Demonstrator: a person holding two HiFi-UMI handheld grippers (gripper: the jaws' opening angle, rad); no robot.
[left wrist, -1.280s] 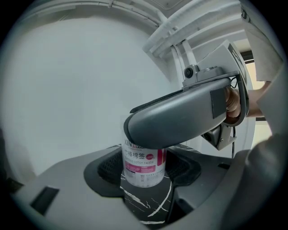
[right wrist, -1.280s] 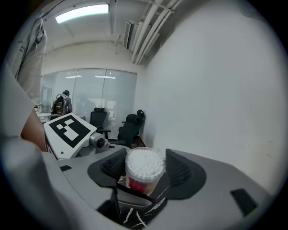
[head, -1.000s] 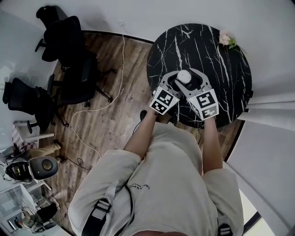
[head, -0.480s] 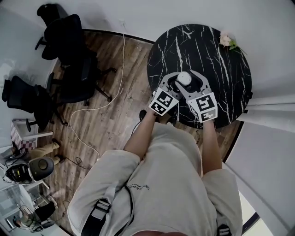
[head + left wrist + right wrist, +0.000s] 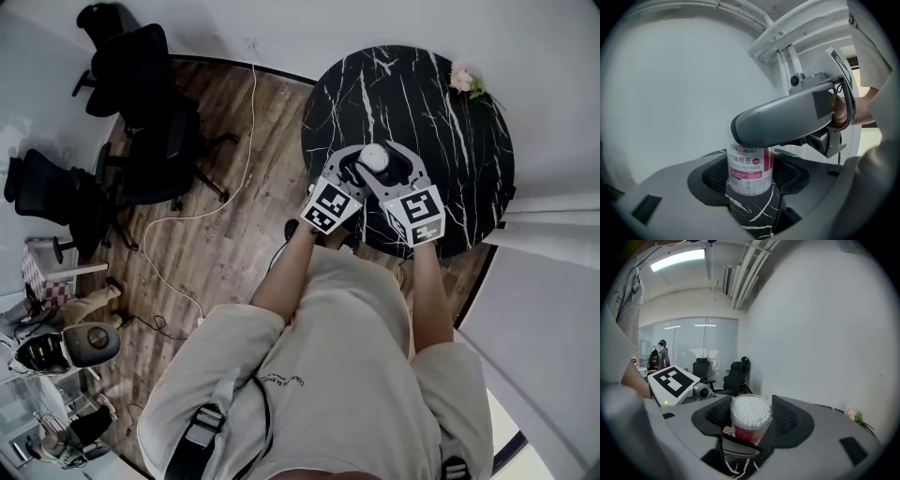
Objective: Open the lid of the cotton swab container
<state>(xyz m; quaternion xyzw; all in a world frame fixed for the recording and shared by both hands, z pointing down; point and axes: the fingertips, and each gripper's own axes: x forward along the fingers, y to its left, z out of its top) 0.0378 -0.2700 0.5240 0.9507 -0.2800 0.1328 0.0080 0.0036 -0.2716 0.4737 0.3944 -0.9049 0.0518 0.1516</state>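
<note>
The cotton swab container (image 5: 374, 157) is a clear tub with a pink label. It stands upright on the black marble table (image 5: 441, 103). In the left gripper view its body (image 5: 750, 171) sits between the pads of my left gripper (image 5: 751, 177), which is shut on its lower half. My right gripper (image 5: 750, 414) comes in from above, its pads pressed on either side of the container's top (image 5: 750, 412), where white swab heads show. One grey jaw of the right gripper hides the lid in the left gripper view. I cannot tell whether the lid has lifted.
A small pink flower (image 5: 464, 82) lies at the table's far right edge. Black office chairs (image 5: 141, 103) stand on the wooden floor to the left, and a white cable (image 5: 248, 141) runs near the table. The left gripper's marker cube (image 5: 672, 378) sits close beside the container.
</note>
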